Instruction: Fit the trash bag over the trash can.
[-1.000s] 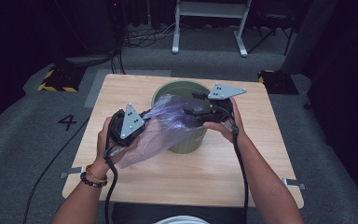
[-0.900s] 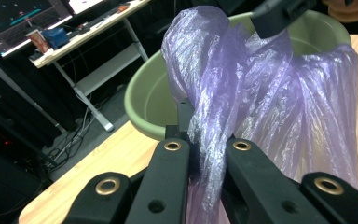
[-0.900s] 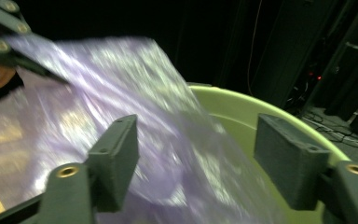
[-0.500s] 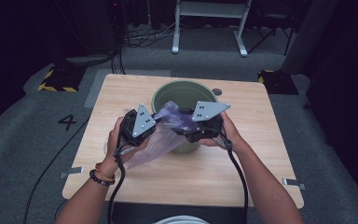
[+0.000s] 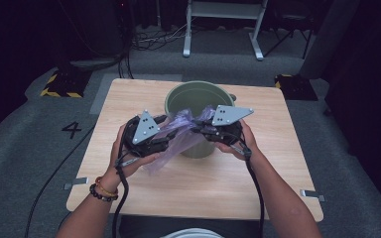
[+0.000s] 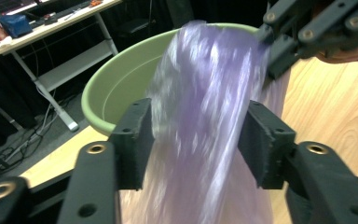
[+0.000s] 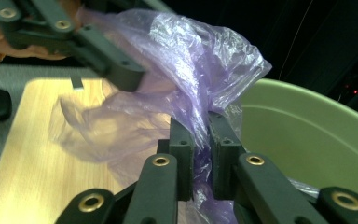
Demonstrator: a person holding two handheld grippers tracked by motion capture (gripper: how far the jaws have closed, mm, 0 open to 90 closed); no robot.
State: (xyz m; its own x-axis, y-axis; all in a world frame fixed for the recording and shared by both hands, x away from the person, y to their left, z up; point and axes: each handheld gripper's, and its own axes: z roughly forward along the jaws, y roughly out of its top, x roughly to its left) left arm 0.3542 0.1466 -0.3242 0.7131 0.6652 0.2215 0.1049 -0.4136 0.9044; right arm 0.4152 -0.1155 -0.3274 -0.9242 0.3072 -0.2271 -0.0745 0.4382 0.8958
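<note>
A thin purple plastic bag (image 5: 178,140) hangs in front of a green bucket (image 5: 193,96) on the wooden table (image 5: 129,99). My right gripper (image 5: 199,128) is shut on the bag's upper edge; in the right gripper view the film (image 7: 200,51) is pinched between the pads of the right gripper (image 7: 200,144), whose jaws have just been closing. The jaws of my left gripper (image 5: 170,134) have just been opening. In the left gripper view the left gripper (image 6: 196,135) stands open around the blurred bag (image 6: 205,102), with the bucket (image 6: 121,88) behind.
The bucket (image 7: 298,140) stands toward the table's far edge, close behind both hands. Bare wood lies to the left, right and front of it. Dark grey floor with cables, a metal stand and yellow-black striped blocks surrounds the table.
Both hands have drawn closer together in front of the bucket. The left jaws have let go of the bag and stand apart; the right jaws have closed on it.
</note>
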